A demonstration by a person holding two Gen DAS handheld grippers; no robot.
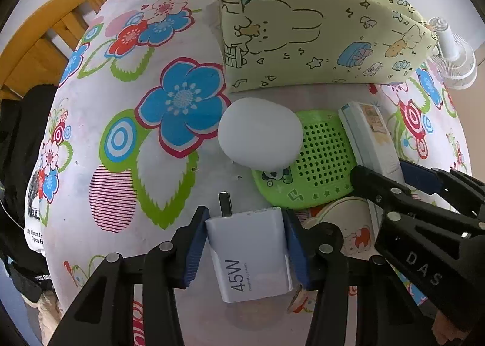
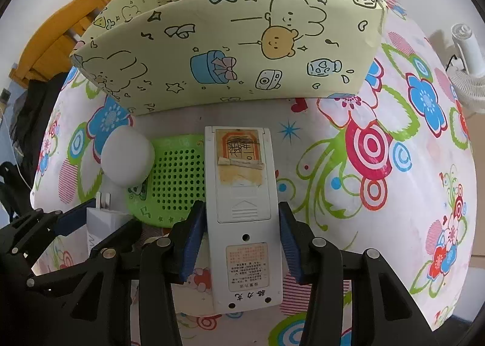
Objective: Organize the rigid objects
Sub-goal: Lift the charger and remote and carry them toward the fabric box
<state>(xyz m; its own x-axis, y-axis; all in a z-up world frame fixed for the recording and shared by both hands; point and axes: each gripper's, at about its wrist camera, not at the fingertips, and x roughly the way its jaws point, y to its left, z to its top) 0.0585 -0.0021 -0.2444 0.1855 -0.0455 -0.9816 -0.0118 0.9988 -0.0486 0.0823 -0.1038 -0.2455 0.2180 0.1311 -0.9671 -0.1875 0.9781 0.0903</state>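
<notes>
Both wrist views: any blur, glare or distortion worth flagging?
Left wrist: sharp, the "45W" print on the charger is legible; heavy fisheye bowing of the floral tablecloth, dark corner vignette. Right wrist: also sharp, the label on the white handset resolves; the yellow box curves strongly. Lighting is soft and even in both, with faint shadows and no glare.

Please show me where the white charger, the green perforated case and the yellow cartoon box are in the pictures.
white charger (image 1: 248,252): left wrist view, its printed face.
green perforated case (image 1: 321,158): left wrist view, its hole grid.
yellow cartoon box (image 2: 230,52): right wrist view, its front wall.
</notes>
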